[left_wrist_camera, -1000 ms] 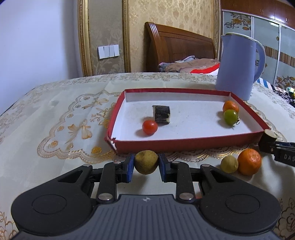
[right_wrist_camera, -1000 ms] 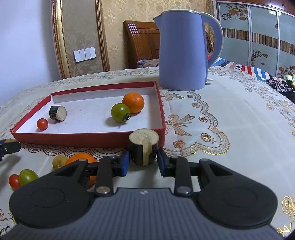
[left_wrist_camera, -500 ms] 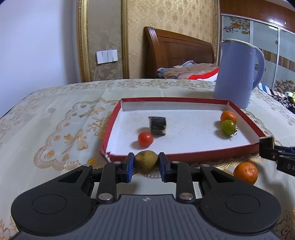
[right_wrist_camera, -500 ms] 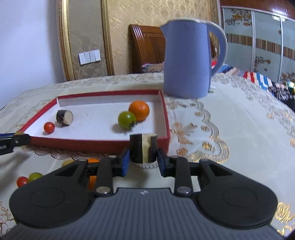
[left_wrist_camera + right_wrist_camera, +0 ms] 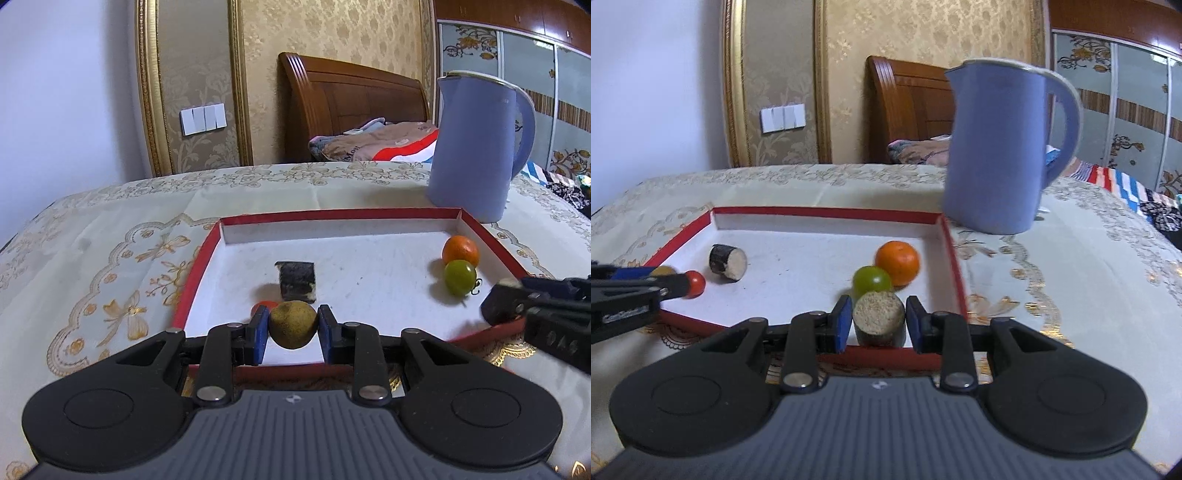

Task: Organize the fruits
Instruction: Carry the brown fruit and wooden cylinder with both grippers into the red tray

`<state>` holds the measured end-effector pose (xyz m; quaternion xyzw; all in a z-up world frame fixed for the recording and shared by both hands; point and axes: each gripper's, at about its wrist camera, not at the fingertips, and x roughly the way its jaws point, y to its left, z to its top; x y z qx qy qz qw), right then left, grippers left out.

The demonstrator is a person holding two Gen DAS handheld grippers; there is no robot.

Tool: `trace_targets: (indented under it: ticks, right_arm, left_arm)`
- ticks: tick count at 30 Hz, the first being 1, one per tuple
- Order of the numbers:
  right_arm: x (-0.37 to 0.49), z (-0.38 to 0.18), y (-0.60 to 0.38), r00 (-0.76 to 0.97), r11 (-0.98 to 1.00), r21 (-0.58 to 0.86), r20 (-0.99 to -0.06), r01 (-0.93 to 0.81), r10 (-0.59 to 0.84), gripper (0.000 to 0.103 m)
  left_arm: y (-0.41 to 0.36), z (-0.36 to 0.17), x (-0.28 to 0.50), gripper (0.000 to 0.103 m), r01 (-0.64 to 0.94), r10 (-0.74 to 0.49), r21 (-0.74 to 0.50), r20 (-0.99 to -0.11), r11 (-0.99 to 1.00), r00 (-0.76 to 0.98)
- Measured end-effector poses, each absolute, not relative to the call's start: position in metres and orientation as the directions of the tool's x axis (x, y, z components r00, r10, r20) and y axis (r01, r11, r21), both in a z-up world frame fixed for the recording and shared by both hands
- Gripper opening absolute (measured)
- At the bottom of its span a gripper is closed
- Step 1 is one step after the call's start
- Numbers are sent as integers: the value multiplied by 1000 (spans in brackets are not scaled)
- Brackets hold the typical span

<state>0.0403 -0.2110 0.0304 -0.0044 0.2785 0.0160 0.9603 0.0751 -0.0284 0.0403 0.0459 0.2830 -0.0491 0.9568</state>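
Bedroom surface, embroidered cloth; red tray holding orange, green tomato, red tomato, dark cut piece (four stowed). Left tool grips brownish fruit, right tool grips cut stub, both over tray's near edge, unreleased.

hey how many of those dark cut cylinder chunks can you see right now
2. One cut cylinder chunk lies on its side in the red tray, near its left end. The other cut chunk is upright, clamped in the right gripper above the tray's near edge. More may be out of view.
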Motion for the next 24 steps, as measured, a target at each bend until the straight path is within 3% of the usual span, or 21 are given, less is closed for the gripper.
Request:
trace_targets:
  ticks: [11, 24]
  right_arm:
    - [71, 26, -200, 836, 1000, -21, -549, -22, 7, 30]
    - [77, 23, -199, 836, 1000, -10, -548, -6, -1, 29]
  left_arm:
    - [-34, 27, 102, 27, 112, -68, 37, -592, 993, 803]
    - [-31, 28, 113, 27, 69, -27, 54, -559, 996, 829]
